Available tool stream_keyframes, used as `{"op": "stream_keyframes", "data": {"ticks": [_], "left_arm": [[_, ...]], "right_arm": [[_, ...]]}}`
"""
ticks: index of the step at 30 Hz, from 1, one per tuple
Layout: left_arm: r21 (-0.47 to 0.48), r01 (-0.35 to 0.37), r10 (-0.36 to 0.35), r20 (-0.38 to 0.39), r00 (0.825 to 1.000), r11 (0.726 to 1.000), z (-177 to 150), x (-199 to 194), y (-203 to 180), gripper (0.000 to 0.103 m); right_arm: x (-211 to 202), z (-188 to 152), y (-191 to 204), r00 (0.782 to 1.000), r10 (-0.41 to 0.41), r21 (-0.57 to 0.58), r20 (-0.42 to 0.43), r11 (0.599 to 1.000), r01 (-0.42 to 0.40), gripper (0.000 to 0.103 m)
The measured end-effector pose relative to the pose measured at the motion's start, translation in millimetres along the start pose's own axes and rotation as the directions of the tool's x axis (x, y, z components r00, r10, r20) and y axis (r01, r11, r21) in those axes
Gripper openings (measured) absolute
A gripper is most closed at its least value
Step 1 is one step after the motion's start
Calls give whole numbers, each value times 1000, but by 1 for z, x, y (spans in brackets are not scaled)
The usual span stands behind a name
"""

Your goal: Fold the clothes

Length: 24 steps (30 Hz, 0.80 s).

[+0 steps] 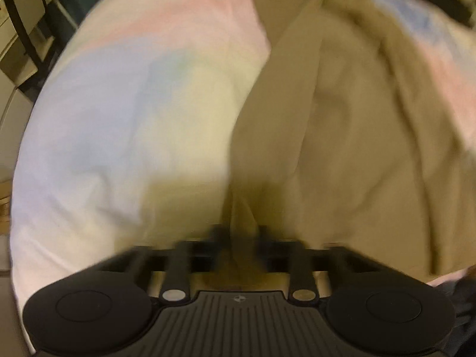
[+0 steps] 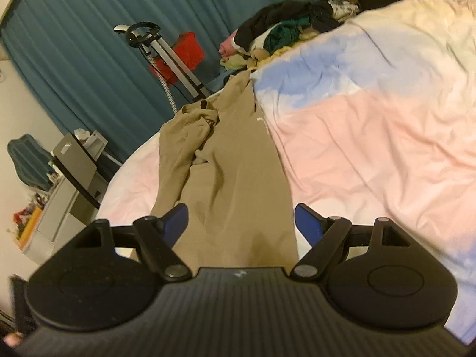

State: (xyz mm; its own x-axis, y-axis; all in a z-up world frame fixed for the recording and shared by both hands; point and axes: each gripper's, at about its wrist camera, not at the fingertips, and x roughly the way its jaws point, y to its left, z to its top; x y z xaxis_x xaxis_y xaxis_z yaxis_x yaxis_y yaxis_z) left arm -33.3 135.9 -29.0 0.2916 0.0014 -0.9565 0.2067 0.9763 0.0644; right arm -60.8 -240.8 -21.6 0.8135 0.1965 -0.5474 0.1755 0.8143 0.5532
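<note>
Your left gripper (image 1: 241, 232) pointed steeply down, jaws pinched shut on cloth; your right gripper (image 2: 241, 218) gaped wide.

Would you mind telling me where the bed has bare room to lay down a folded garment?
The pink and blue bedspread right of the tan trousers lies bare. A narrower pink strip lies bare between the trousers and the bed's left edge. The far end is crowded with a heap of clothes.

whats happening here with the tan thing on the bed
A person is folding clothes with a gripper in each hand. The left gripper is shut on a fold of the tan garment, which lies on the pastel bedspread. The right gripper is open, with the garment between its fingers, ungripped.
</note>
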Motion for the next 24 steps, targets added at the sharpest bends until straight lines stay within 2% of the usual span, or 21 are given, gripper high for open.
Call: {"op": "stream_keyframes", "data": {"ticks": [1, 4, 7, 9, 11, 13, 16, 20, 22, 24], "left_arm": [[14, -16, 15, 22, 1000, 1000, -1, -5, -2, 4], [78, -62, 54, 96, 994, 995, -10, -30, -11, 4], [168, -87, 53, 197, 979, 982, -25, -63, -33, 4], [227, -95, 32, 267, 963, 969, -38, -83, -52, 4], [267, -61, -28, 315, 949, 962, -49, -100, -74, 4], [294, -4, -95, 322, 942, 956, -55, -105, -96, 4], [339, 59, -161, 284, 945, 939, -59, -91, -124, 4], [361, 136, -220, 203, 954, 923, -54, -54, -146, 7], [329, 187, -247, 153, 957, 926, -44, -36, -146, 20], [272, 229, -273, 136, 953, 935, -37, -29, -138, 25]], "right_arm": [[2, -2, 1, 1000, 3, -4, -17, 1000, -3, 80], [1, -5, 1, 999, 31, -3, -35, 1000, -31, 80], [-1, -2, -4, 998, 57, 28, -31, 998, -56, 81], [-1, 0, -7, 996, 81, 55, -35, 995, -79, 81], [-1, 1, -9, 995, 94, 64, -42, 994, -92, 81], [-2, 1, -9, 995, 90, 55, -44, 995, -87, 81], [0, 0, -8, 996, 65, 28, -58, 998, -64, 81], [7, -1, -13, 989, 63, 23, -137, 998, -60, 81], [8, -2, -16, 981, 66, 20, -183, 998, -64, 80], [5, -3, -24, 974, 85, 41, -209, 996, -78, 80]]}}
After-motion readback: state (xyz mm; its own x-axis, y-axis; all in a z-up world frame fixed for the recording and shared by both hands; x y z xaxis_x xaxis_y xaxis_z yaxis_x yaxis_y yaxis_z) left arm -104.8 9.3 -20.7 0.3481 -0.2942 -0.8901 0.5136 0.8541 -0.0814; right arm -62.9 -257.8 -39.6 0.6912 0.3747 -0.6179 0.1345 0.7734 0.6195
